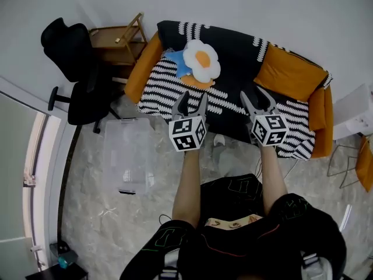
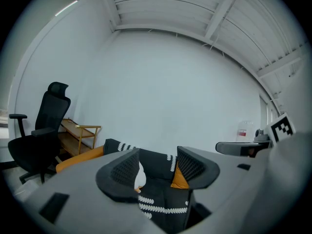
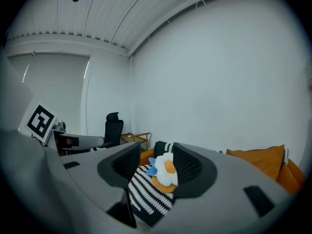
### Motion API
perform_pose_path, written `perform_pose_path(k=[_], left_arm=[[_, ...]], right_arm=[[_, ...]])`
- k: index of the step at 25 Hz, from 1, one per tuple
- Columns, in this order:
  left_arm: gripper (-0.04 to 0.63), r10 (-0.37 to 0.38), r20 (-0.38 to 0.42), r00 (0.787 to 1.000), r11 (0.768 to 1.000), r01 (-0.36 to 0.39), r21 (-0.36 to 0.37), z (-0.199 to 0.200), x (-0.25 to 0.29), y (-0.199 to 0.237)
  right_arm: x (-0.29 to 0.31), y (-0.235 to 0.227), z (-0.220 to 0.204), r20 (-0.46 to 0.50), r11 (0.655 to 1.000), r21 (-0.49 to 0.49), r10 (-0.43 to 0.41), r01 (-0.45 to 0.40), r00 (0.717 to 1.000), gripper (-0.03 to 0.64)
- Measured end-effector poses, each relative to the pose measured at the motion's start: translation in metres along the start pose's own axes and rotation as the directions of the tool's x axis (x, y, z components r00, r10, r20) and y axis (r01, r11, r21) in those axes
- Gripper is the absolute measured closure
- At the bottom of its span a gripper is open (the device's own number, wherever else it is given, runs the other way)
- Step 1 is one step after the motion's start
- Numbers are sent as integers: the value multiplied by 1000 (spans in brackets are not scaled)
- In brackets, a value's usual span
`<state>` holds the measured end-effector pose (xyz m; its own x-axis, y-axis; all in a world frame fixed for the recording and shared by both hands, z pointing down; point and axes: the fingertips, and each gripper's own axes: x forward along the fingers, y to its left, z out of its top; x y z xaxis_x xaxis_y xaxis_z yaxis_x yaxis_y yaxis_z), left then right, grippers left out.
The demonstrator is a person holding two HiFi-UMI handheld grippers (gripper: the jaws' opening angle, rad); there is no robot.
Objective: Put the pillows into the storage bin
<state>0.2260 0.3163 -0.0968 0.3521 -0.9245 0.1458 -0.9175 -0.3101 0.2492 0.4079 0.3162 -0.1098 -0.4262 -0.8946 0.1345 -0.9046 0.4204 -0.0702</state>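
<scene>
A white fried-egg pillow (image 1: 201, 60) lies on a blue pillow (image 1: 175, 63) on the orange sofa (image 1: 143, 69), which has a black-and-white striped cover (image 1: 163, 89). A larger orange cushion (image 1: 289, 73) leans at the sofa's right end. The clear storage bin (image 1: 128, 155) stands on the floor to the left, in front of the sofa. My left gripper (image 1: 190, 102) and right gripper (image 1: 259, 101) hover side by side over the sofa's front edge, both open and holding nothing. The right gripper view frames the egg pillow (image 3: 165, 169) far off between its fingers (image 3: 187, 167); the left gripper view looks at the sofa back (image 2: 156, 161).
A black office chair (image 1: 78, 69) and a low wooden shelf (image 1: 119, 39) stand left of the sofa, behind the bin. A small white object (image 1: 219, 140) lies on the marble floor by the sofa. A wire rack with an orange item (image 1: 366, 162) is at the far right.
</scene>
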Motion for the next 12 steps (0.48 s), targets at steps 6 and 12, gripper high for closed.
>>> perform_pose_path(k=[6,12], left_arm=[[351,20,-34,999,1000,-20,5,-2,43,28],[359,81,-76,994,997,-81,-3,-12,105,67]], right_arm=[[57,-23,-8,-22,999,34,9,-8,1000,425],[133,-40,-32,-104,998,28,57,-55,993,425]])
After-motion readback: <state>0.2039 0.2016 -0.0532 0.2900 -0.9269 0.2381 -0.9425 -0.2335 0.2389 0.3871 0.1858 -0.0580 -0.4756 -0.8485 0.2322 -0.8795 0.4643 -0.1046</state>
